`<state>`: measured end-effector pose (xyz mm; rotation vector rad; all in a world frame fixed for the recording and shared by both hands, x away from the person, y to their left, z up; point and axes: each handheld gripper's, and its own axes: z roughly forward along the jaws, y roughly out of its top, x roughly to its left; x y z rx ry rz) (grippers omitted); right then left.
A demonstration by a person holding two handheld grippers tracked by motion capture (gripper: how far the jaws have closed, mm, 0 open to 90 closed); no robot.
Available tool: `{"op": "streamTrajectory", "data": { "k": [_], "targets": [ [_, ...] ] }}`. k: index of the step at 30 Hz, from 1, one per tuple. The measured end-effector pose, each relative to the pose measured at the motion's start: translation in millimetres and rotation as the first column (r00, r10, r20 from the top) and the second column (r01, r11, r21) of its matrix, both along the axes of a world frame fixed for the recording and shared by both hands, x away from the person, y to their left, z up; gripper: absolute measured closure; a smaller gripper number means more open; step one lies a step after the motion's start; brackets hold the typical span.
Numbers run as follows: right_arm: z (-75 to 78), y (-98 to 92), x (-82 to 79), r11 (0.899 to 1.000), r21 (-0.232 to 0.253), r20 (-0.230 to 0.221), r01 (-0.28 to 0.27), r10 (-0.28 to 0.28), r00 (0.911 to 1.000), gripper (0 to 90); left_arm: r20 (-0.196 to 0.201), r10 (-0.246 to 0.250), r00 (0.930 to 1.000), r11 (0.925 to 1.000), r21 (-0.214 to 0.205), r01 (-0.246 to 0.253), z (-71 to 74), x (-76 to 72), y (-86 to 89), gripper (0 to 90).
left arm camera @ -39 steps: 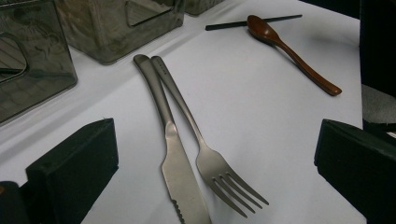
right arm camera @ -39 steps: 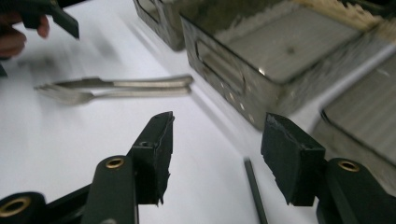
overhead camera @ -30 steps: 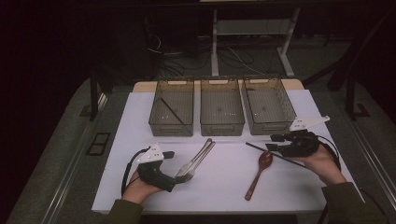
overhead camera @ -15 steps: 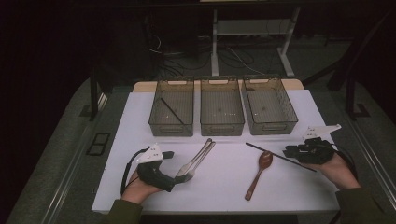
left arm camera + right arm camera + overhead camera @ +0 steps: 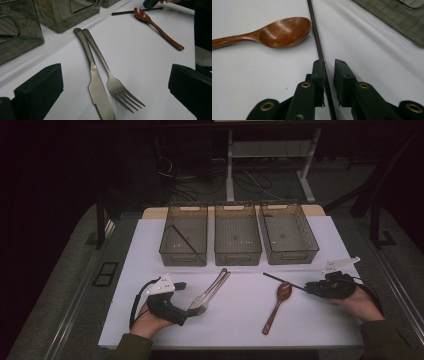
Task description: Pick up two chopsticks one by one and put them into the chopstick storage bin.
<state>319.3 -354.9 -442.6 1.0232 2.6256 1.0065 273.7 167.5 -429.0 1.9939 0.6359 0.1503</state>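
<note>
Starting over on our left: we're holding the left gripper (image 5: pixel 184 302) low over the table with its jaws spread wide and nothing in them, the knife (image 5: pixel 96 85) and fork (image 5: pixel 117 87) lying side by side just ahead of it. The wooden spoon (image 5: pixel 284 31) is sitting ahead of the right gripper (image 5: pixel 329 62) and to one side, its bowl just beside the black chopstick (image 5: pixel 315 32). We're going after that chopstick. It's lying flat on the white table, its near end between the right gripper's jaws and its long axis running straight out ahead of them, pointing away from the gripper and toward the bins in the high view. Those jaws have just been closing and are nearly together, but they aren't clamping yet: the stick is sitting against one pad with a gap showing on the other side. The worry, we reckon, is that we're catching a thin stick right at its end and off-centre, so it could roll or squirt out as the pads meet. If it does hold, the long free end could droop or swing when we're lifting, knocking the spoon bowl. The pads are also riding so low they could be dragging on the table.
</note>
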Motion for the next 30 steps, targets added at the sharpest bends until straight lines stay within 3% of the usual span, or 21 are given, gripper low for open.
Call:
{"op": "streamTrajectory", "data": {
  "k": [19, 23, 30],
  "targets": [
    [-4.1, 2.3, -0.9, 0.998, -0.028, 0.037, -0.057, 0.058, 0.9976, 85.1, -0.001, -0.002, 1.0, 1.0, 0.0, 0.002, -0.1, -0.3, 0.1, 0.0],
    [-2.2, 0.6, -1.0, 0.998, -0.001, 0.024, -0.057, 0.057, 0.9981, 85.1, -0.001, -0.004, 1.0, 1.0, 0.0, 0.004, -0.2, -0.1, 0.1, 0.0],
    [5.6, -5.1, -2.8, 0.997, 0.049, 0.046, -0.052, 0.05, 0.9977, 85.1, -0.001, -0.006, 1.0, 1.0, -0.001, 0.006, 0.0, -0.3, 0.0, 0.0]
  ]
}}
